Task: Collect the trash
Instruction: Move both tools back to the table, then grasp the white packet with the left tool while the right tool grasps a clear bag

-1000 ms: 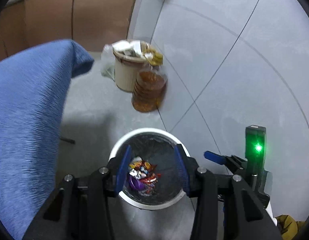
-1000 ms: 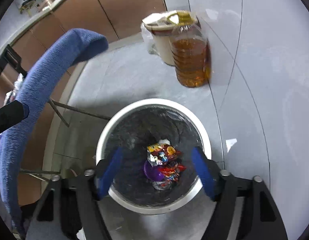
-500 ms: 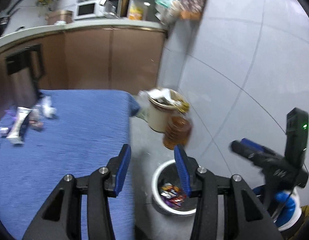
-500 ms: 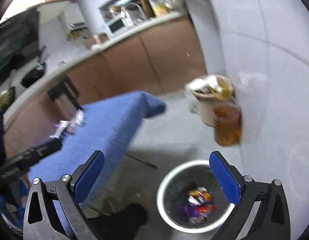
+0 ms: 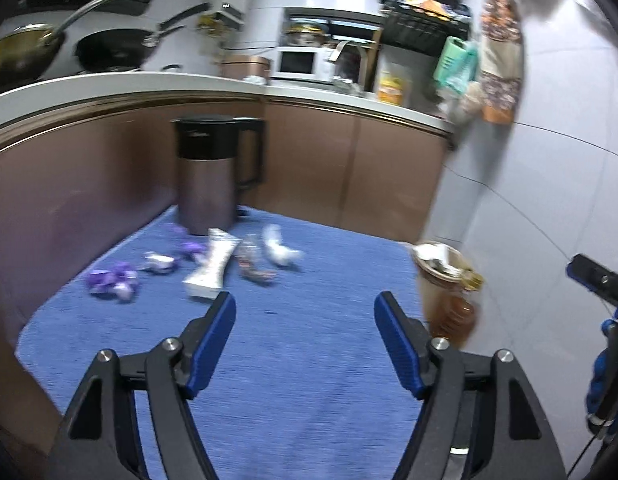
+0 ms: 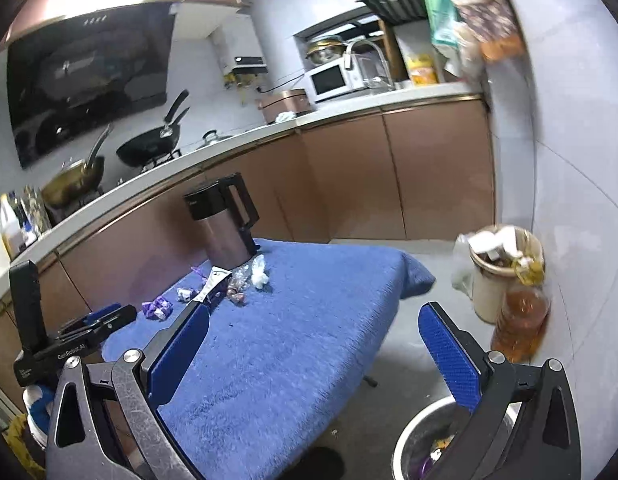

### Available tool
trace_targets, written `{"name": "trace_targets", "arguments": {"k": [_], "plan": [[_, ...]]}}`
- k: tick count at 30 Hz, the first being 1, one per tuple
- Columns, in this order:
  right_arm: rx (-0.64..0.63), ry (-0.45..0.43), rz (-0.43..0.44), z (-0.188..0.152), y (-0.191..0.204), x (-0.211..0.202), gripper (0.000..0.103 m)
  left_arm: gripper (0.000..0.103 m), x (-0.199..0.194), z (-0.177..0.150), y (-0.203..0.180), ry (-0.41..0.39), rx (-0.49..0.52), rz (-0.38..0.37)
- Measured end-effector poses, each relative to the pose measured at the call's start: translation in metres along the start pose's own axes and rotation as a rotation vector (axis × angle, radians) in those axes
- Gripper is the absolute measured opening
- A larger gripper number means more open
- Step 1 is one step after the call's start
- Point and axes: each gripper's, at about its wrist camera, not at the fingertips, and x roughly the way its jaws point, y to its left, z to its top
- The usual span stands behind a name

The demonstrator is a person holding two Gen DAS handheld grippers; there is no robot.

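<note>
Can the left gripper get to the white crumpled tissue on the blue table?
Probably yes. The left gripper is empty with its fingers opening, and only bare blue table lies between it and the white crumpled tissue.

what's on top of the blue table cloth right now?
On the blue cloth: a dark kettle at the far edge, and before it loose trash: purple wrappers, a white packet, crumpled tissue. Anything behind the kettle is hidden.

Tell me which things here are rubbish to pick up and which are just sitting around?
For the job:
- purple wrappers
- white packet
- crumpled white tissue
- clear wrapper
- round bin on the floor
- both tongs, left and right, empty

Just lying about:
- kettle
- amber bottle
- beige full bin
- microwave
- pans
</note>
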Motion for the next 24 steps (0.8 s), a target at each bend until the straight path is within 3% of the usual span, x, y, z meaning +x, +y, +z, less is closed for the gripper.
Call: {"name": "trace_targets", "arguments": {"k": [5, 12, 16, 21, 24], "plan": [[-0.073, 0.062, 0.041, 0.012, 0.032, 0.041, 0.103, 0.070, 0.026, 0.000, 0.050, 0.040, -0.025, 0.082], [-0.177, 0.185, 0.101, 0.023, 0.076, 0.153, 0.103, 0.070, 0.097, 0.012, 0.091, 0.145, 0.008, 0.116], [-0.236, 0.268, 0.085, 0.026, 0.093, 0.229, 0.090, 0.070, 0.148, 0.022, 0.100, 0.208, 0.032, 0.099], [-0.206, 0.403, 0.092, 0.023, 0.097, 0.334, 0.076, 0.070, 0.206, 0.023, 0.108, 0.283, 0.044, 0.108], [-0.199, 0.469, 0.091, 0.015, 0.100, 0.383, 0.072, 0.070, 0.234, 0.018, 0.110, 0.324, 0.058, 0.123]]}}
